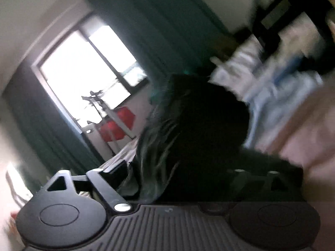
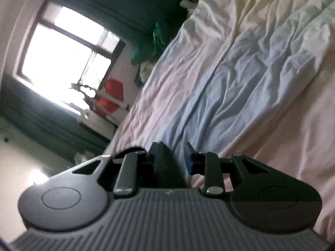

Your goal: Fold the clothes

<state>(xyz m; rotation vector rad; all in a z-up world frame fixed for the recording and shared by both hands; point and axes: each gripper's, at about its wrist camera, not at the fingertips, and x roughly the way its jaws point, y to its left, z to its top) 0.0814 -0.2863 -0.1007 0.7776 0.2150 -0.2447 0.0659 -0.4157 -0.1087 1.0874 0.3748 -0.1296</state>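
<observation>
A dark garment (image 1: pixel 194 129) with pale streaks fills the middle of the blurred left wrist view and drapes over my left gripper (image 1: pixel 178 173), hiding its fingertips; only the left finger (image 1: pixel 117 169) shows. In the right wrist view, my right gripper (image 2: pixel 170 152) has its fingers a little apart, with a fold of the dark garment (image 2: pixel 165 167) lying between them against the left finger (image 2: pixel 152 151). The blue-padded right finger (image 2: pixel 189 156) stands apart from the cloth.
A bed with a wrinkled pastel sheet (image 2: pixel 240 67) fills the right side of both views. Beyond it are a bright window (image 2: pixel 62 54), dark green curtains (image 2: pixel 117 4), a red object (image 2: pixel 111 96) by a rack, and green clothes (image 2: pixel 159 35).
</observation>
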